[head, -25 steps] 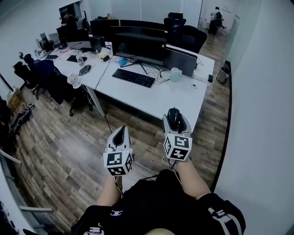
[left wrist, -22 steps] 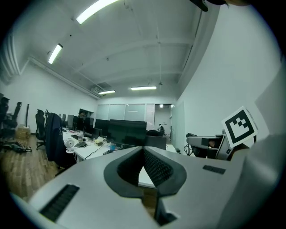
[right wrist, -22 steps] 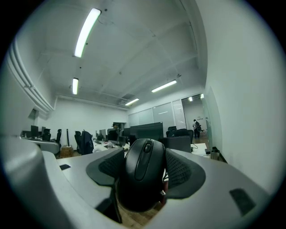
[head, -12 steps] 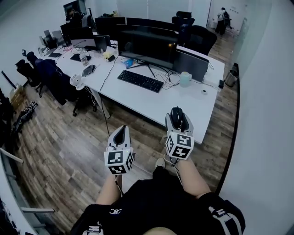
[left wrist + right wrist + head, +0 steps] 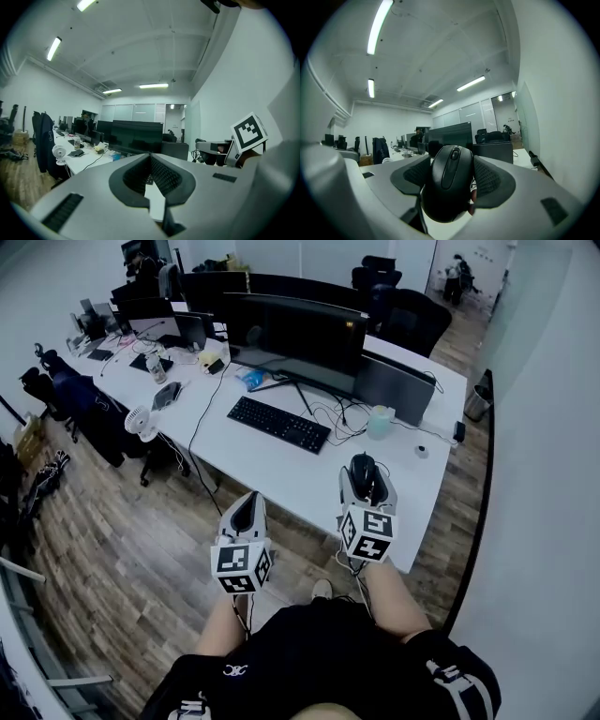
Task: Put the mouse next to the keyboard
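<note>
Mouse [image 5: 450,178]: flanks and underside were hidden by right gripper [image 5: 364,472] pads | small round item [image 5: 421,452] on desk [image 5: 281,465]: was too small to identify | person's torso [image 5: 319,652]: was cut by bottom edge.

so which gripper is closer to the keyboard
Right. Right gripper, holding the mouse, is over the desk near the keyboard's right end; left gripper is short of the desk.

Bright, even overhead light is filling all three views.
Ceiling light strips [image 5: 378,26] are casting diffuse light, and the white surface [image 5: 300,474] is reflecting it brightly, showing only faint shadows. Both tool views are bending strongly toward dark circular borders. The left tool [image 5: 151,157] and the mouse [image 5: 449,183] are appearing soft at close range. The head view is curving at its edges.
</note>
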Demonstrator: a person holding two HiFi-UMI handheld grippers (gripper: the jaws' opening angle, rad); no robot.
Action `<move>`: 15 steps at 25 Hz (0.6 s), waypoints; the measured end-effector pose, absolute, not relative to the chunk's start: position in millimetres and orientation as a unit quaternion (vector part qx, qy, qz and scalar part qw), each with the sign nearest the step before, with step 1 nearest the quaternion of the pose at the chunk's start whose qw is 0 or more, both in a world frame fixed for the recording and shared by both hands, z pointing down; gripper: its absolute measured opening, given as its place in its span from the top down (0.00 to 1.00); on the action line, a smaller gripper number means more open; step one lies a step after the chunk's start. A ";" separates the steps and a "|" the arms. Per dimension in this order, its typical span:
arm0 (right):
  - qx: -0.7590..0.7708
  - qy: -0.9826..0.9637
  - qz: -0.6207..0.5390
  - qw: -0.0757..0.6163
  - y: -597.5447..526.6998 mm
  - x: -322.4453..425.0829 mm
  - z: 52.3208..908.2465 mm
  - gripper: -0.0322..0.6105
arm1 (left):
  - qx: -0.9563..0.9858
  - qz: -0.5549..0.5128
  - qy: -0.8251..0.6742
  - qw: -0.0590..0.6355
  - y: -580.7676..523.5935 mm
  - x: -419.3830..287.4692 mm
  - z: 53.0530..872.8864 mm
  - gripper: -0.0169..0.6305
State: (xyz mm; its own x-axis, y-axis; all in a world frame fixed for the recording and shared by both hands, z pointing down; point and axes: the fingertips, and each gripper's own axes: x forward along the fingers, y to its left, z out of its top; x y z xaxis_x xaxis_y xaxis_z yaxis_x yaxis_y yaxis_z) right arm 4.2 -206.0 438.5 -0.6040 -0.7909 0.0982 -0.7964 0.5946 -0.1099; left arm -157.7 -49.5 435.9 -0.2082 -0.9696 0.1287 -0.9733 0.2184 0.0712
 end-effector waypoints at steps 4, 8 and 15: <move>0.450 -0.889 0.076 0.029 -264.9 -1.7 447.1 0.47 | 0.629 0.016 -0.773 0.075 -108.1 -162.9 441.3 0.95; 0.453 -0.888 0.080 0.030 -312.8 -6.4 450.8 0.47 | 0.634 0.015 -0.770 0.070 -159.5 -166.9 438.3 0.95; 0.472 -0.876 0.096 0.033 -364.5 2.1 461.1 0.47 | 0.664 0.030 -0.743 0.077 -221.5 -152.7 446.5 0.95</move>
State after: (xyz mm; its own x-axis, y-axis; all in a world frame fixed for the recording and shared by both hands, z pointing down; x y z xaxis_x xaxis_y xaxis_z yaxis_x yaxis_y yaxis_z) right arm 2.1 -364.5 461.1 -0.5532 -0.8199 0.1474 -0.8324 0.5370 -0.1367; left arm -152.7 -221.5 446.5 -0.1054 -0.9824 0.1539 -0.9917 0.1154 0.0572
